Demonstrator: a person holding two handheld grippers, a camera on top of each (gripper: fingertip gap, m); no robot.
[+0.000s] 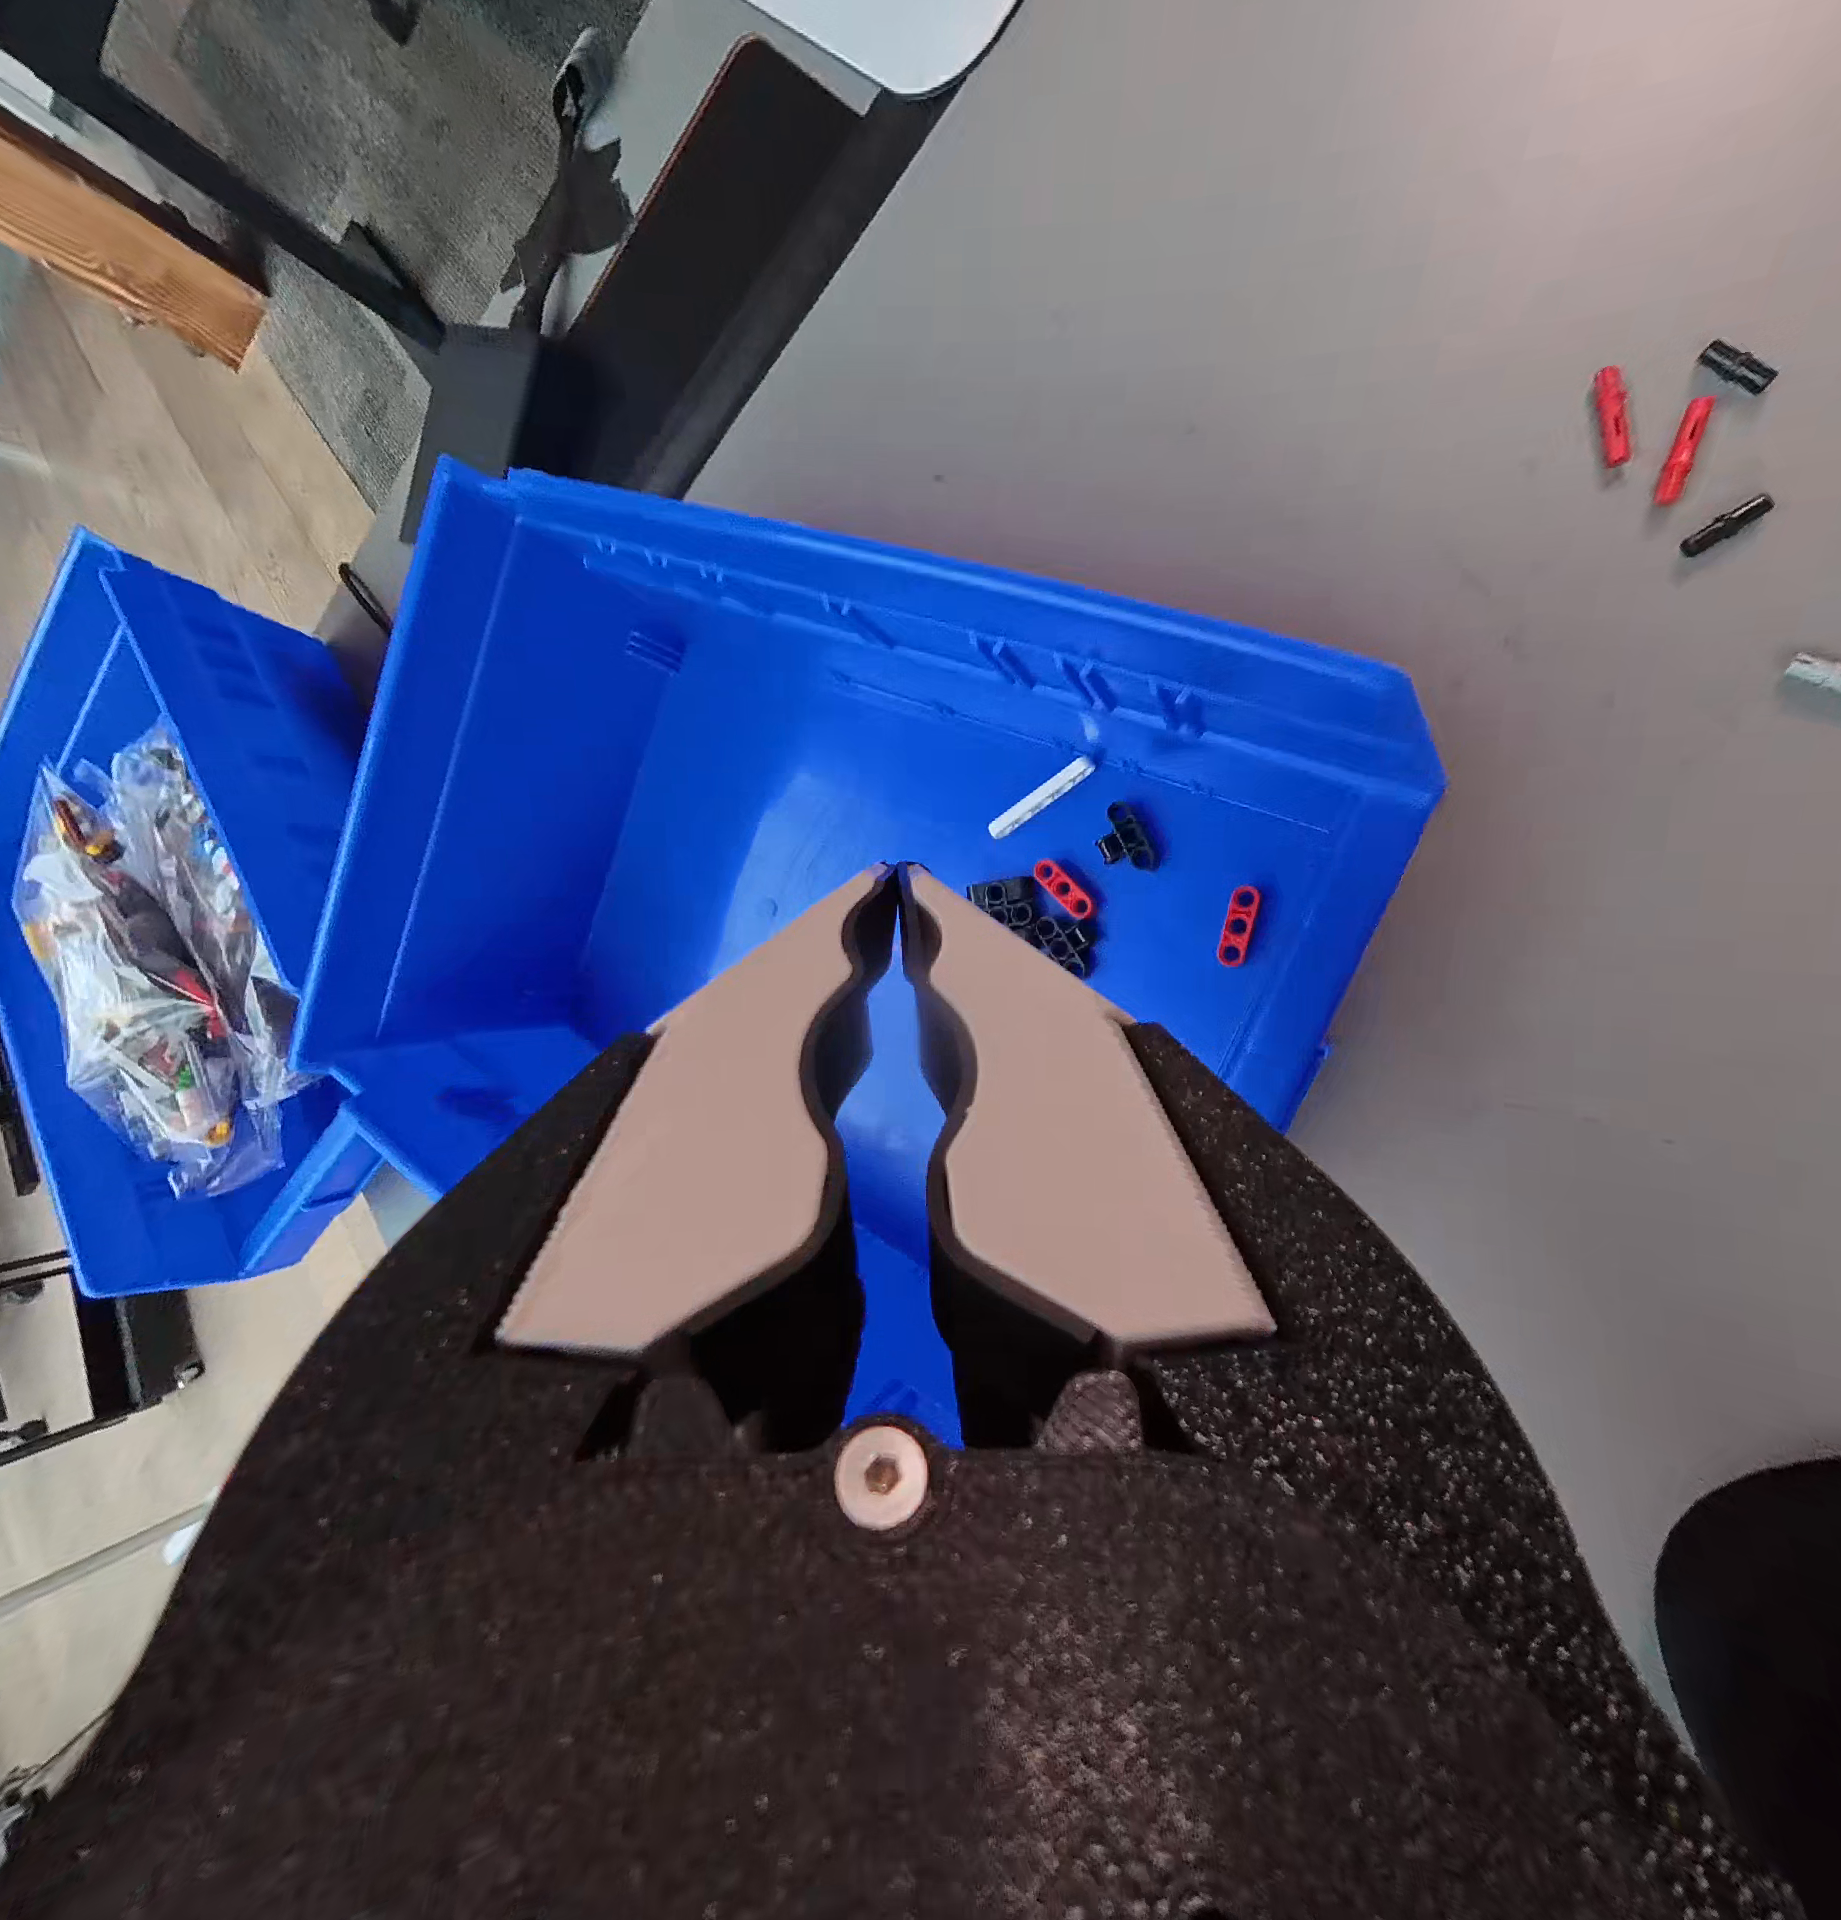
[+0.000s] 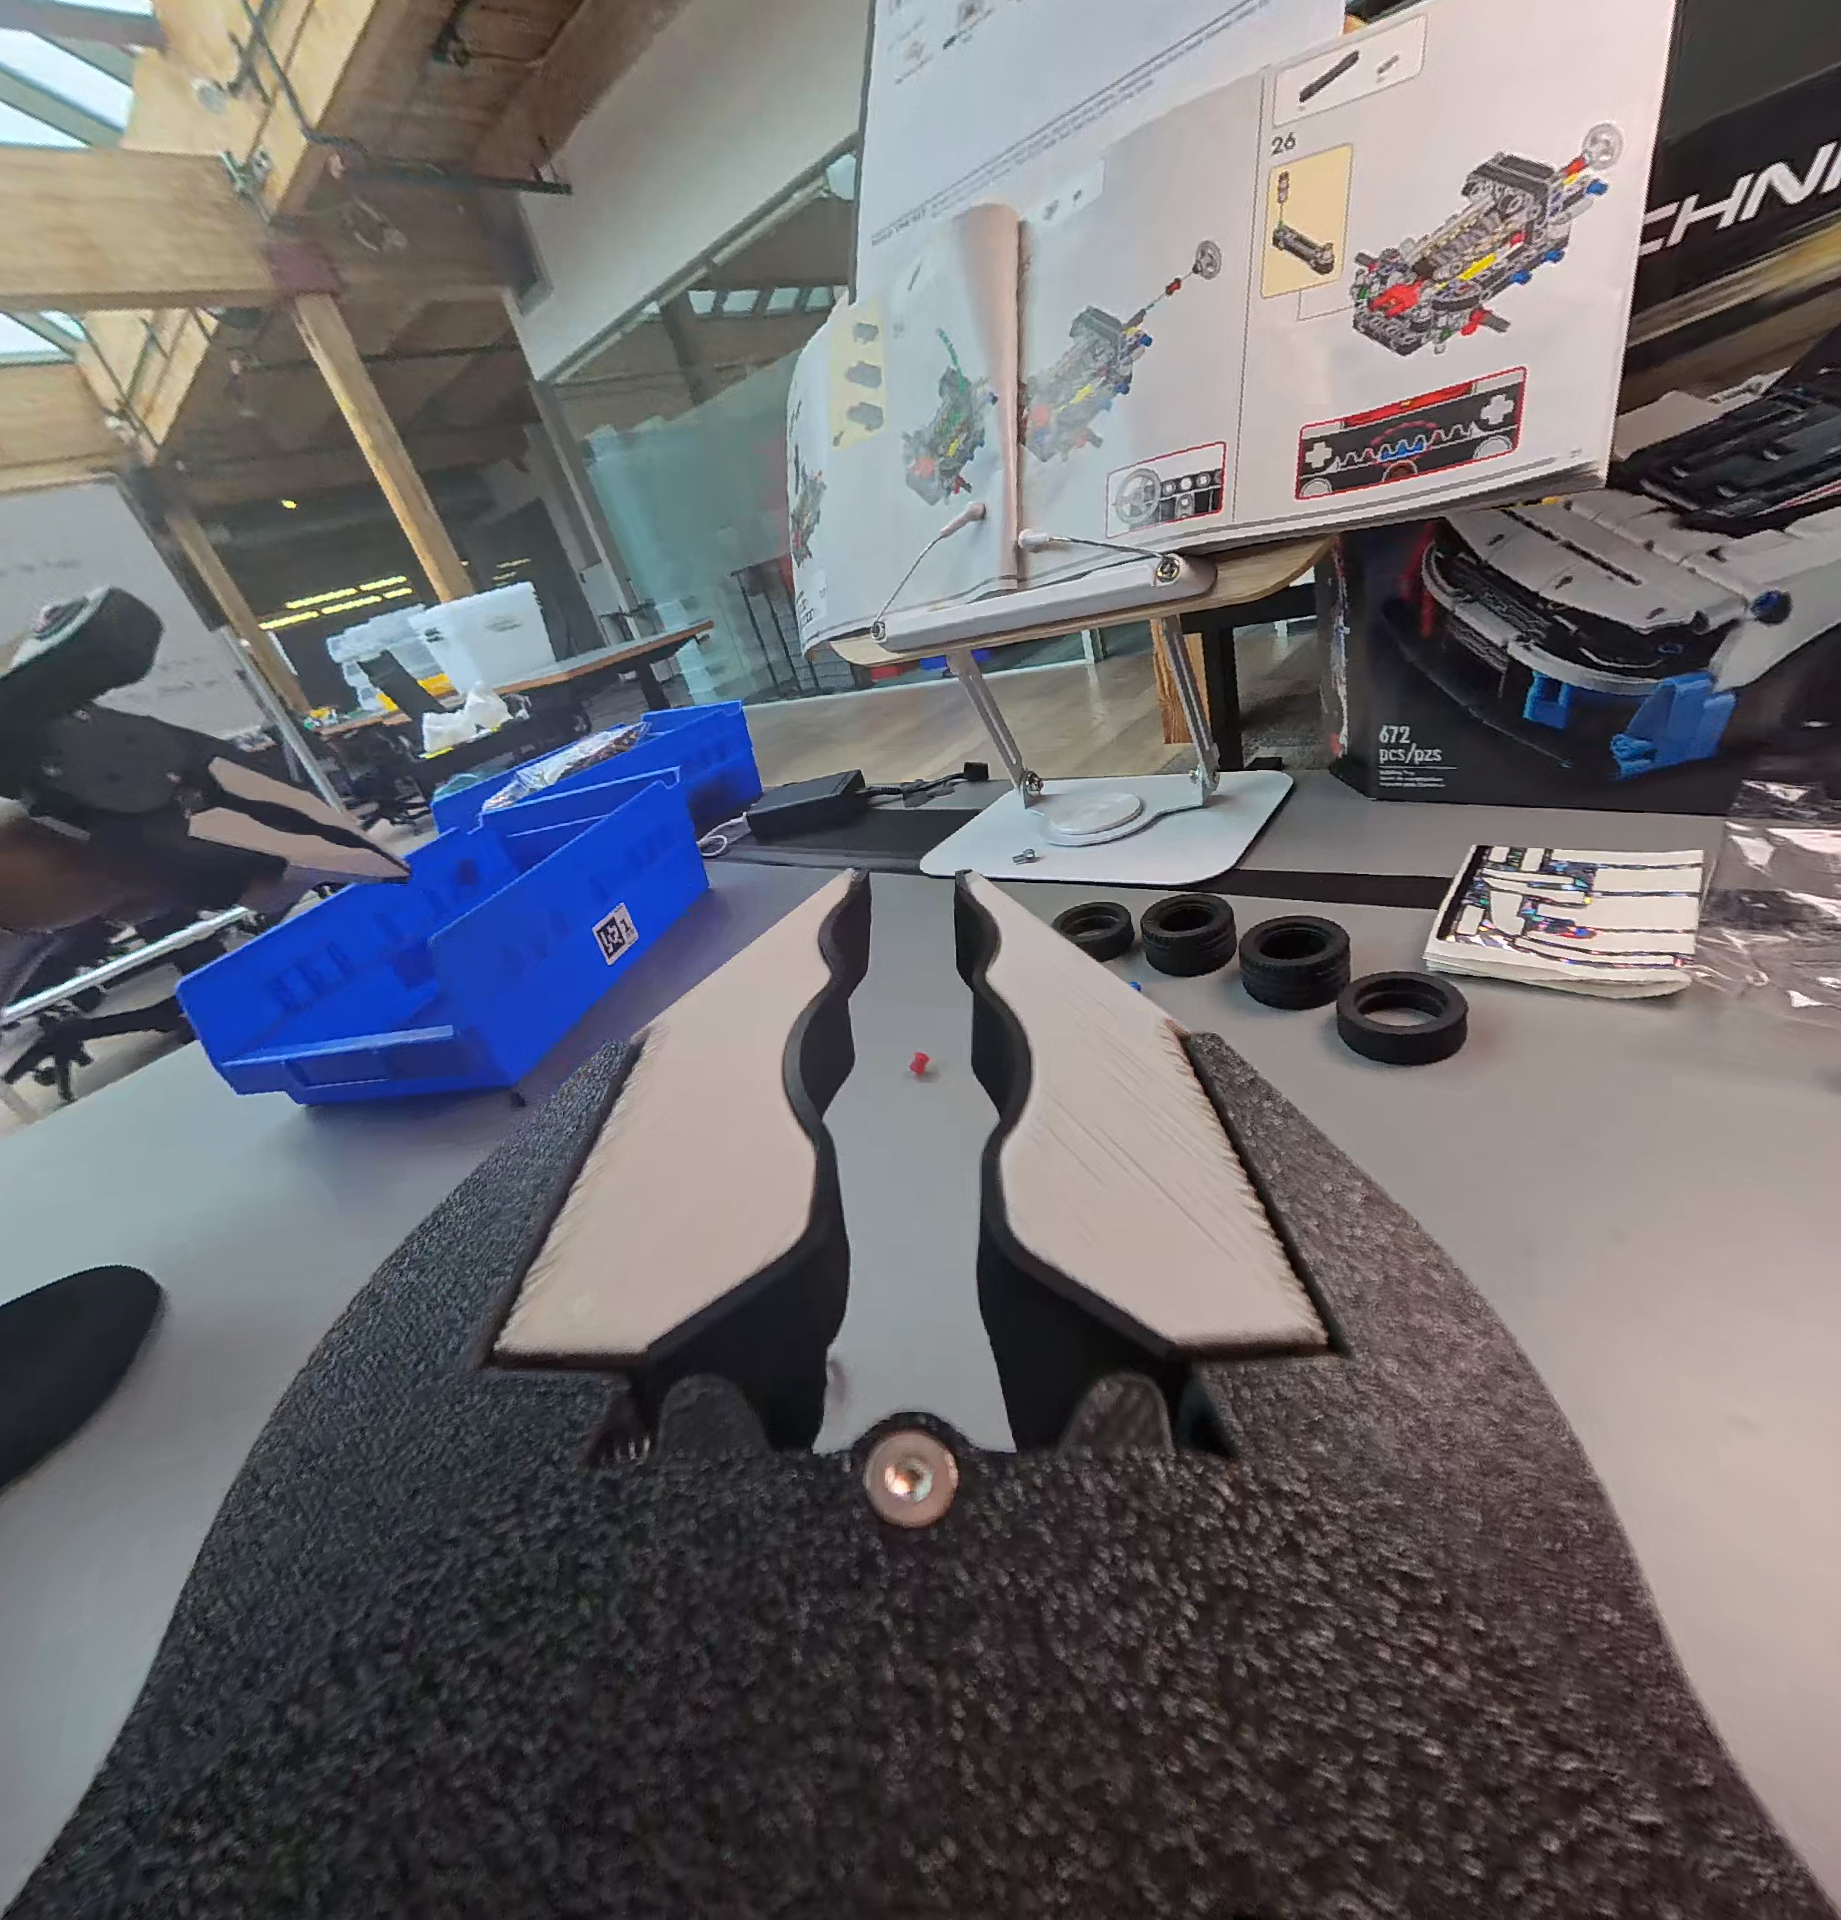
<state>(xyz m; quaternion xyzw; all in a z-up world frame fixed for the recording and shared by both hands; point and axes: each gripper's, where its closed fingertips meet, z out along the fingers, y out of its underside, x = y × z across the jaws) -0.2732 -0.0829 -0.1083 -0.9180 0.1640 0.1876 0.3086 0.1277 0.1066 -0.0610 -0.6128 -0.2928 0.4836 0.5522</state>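
Grey table (image 2: 1518, 1351) under everything. Two blue bins: big one (image 1: 604, 790) below the left gripper (image 1: 897, 871), smaller one (image 1: 261, 717) beside it, stuffed with clear bags of parts (image 1: 157, 966), contents hard to make out. One instruction booklet (image 2: 1238, 281) on a white stand (image 2: 1103, 821), top cut off. One boxed set (image 2: 1622, 644) behind, right side cut off. One sticker sheet (image 2: 1570, 920). Four black tyres (image 2: 1293, 961) in a row. In big bin: one white beam (image 1: 1041, 797), two red beams (image 1: 1238, 925), a cluster of black pieces (image 1: 1041, 920), count unclear. Loose on table: two red pins (image 1: 1685, 449), two black pins (image 1: 1726, 524), one grey piece (image 1: 1830, 681), another cut off at edge. One tiny red piece (image 2: 922, 1063) seen between right gripper (image 2: 911, 883) fingers. Left jaws clenched tip to tip over bin floor, nothing visibly held. Right jaws parted a little, empty, above table.
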